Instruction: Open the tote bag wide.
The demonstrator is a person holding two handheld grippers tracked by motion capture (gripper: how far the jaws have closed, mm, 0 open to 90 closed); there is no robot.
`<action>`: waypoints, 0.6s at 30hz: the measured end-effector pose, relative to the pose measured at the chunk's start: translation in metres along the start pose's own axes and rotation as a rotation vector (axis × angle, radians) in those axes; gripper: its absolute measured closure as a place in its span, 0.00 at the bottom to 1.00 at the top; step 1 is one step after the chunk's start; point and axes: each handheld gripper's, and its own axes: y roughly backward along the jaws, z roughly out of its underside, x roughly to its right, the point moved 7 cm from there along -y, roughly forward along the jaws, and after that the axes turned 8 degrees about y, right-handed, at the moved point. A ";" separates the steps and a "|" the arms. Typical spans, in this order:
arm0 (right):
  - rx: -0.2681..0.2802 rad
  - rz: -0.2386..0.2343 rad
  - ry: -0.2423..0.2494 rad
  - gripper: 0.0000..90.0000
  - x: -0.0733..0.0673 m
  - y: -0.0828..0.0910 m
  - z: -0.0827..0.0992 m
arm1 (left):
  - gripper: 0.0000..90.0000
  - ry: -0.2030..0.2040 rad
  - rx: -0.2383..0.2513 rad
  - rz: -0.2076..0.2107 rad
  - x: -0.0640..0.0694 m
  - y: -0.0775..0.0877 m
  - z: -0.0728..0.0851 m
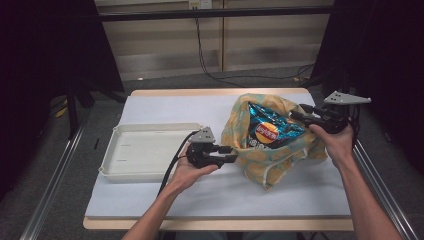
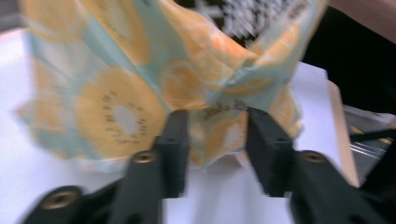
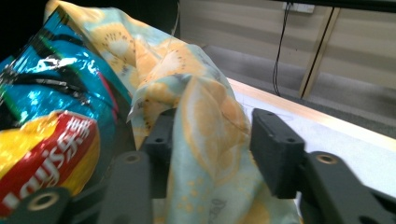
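A cloth bag (image 1: pixel 270 160) printed with orange fruit slices on pale blue lies on the white table cover, right of centre. A blue chips packet (image 1: pixel 267 131) with a red and yellow logo sticks out of its mouth. My left gripper (image 1: pixel 230 154) is at the bag's left edge. Its jaws stand apart around a fold of the bag (image 2: pixel 116 93) without pinching it (image 2: pixel 217 126). My right gripper (image 1: pixel 298 111) is at the bag's far right rim. In the right gripper view (image 3: pixel 215 126) the jaws are open, with a fold of the bag (image 3: pixel 205 112) loose between them and the chips packet (image 3: pixel 46 116) to the left.
A white shallow tray (image 1: pixel 145 150) sits on the left half of the table, just left of my left hand. The wooden table edge (image 1: pixel 200 223) runs along the front. Cables hang down the wall behind, and dark screens stand on both sides.
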 end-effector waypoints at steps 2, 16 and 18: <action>0.011 0.009 -0.003 0.52 -0.001 0.003 -0.004 | 0.62 0.007 0.026 -0.003 -0.001 0.005 -0.002; 0.074 -0.005 -0.002 0.34 -0.011 0.035 -0.024 | 0.55 -0.006 0.075 -0.015 0.004 0.017 -0.015; 0.077 -0.001 -0.004 0.32 -0.010 0.039 -0.026 | 0.55 -0.003 0.093 -0.019 0.004 0.022 -0.019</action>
